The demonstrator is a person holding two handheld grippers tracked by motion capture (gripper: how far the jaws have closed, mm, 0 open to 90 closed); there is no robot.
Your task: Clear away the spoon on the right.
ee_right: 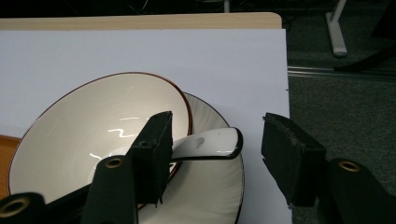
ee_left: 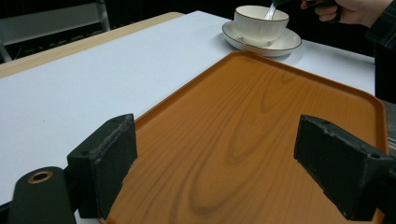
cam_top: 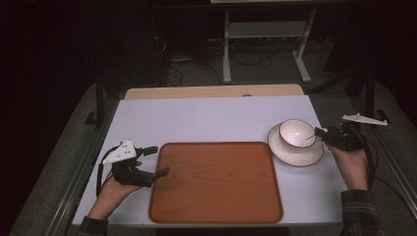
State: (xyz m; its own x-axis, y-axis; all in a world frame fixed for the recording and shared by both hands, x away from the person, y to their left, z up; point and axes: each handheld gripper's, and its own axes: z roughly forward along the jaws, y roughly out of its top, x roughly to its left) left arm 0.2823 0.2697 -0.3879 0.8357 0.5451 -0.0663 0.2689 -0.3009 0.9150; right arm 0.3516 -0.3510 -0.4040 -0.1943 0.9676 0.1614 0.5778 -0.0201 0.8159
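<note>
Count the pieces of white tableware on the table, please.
3: a bowl at the table's right, a saucer under it, and a spoon whose handle sticks out of the bowl between the open right gripper jaws.

Light falls from overhead on the white table (cam_top: 206, 118), which is evenly bright, while the floor and background at the top of the frame sink into near black. Glare streaks the bowl's (ee_right: 93, 126) glazed inside. The close black jaws look soft-edged.
</note>
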